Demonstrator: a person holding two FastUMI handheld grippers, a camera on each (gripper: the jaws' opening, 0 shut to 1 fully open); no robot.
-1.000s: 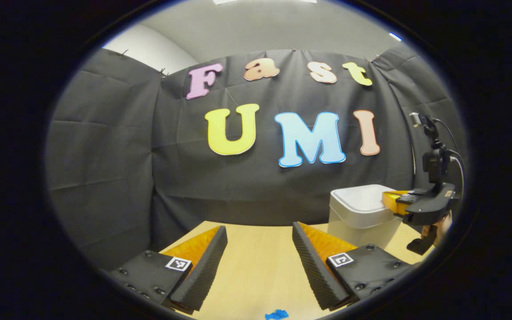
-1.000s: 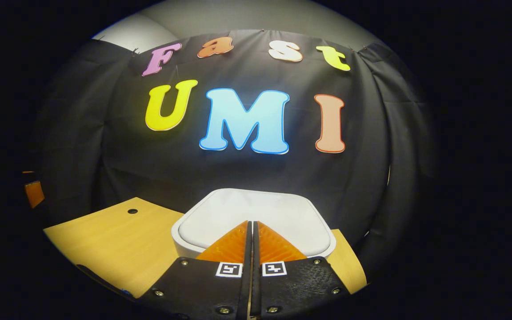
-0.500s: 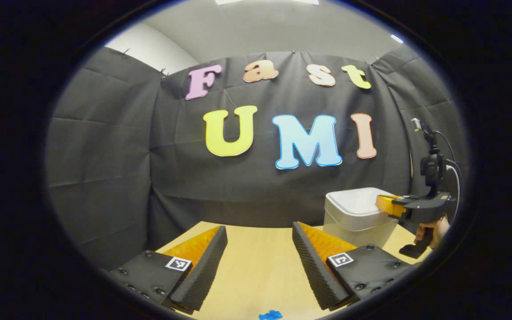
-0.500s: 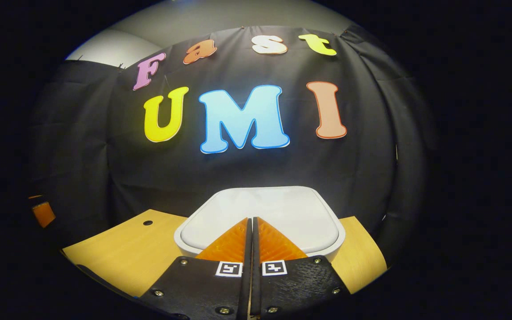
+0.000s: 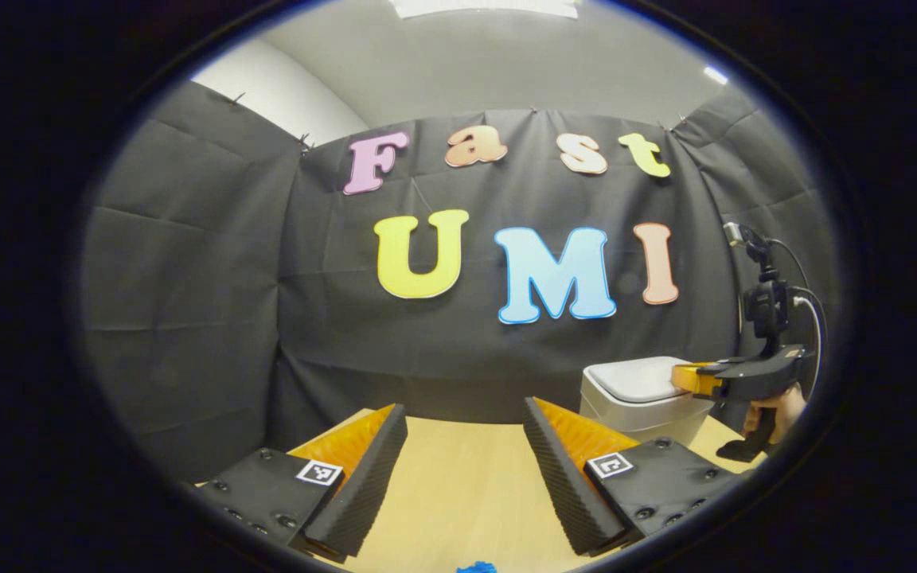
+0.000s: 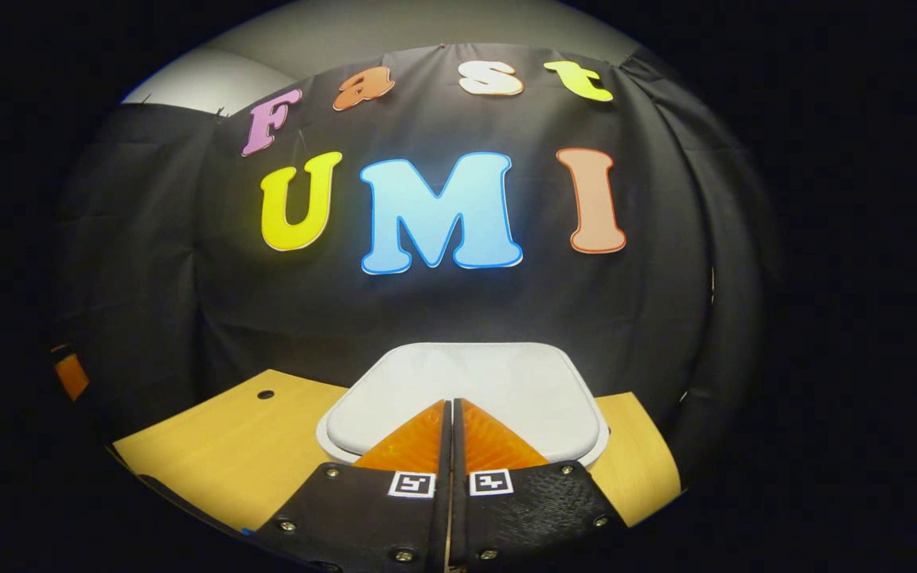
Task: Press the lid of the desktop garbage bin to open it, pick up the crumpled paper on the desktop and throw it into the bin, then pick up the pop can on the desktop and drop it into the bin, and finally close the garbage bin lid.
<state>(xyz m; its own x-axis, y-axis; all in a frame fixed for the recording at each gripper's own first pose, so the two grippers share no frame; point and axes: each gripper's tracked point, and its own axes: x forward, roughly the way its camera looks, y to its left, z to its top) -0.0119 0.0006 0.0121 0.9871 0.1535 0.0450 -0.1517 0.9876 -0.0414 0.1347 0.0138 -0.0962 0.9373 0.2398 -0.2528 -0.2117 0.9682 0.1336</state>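
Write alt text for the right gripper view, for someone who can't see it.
The right gripper, fingers shut together, points its tips over the closed white lid of the garbage bin. The bin stands on a wooden desktop before the black cloth wall.

The bin [image 5: 640,402] stands on the bench [image 5: 458,493] at its far right, close before the booth wall [image 5: 188,278]. The right tool [image 6: 450,404] sits over the near edge of the lid [image 6: 498,382]. The left tool [image 5: 465,418] is over the bench, left of the bin and nearer.
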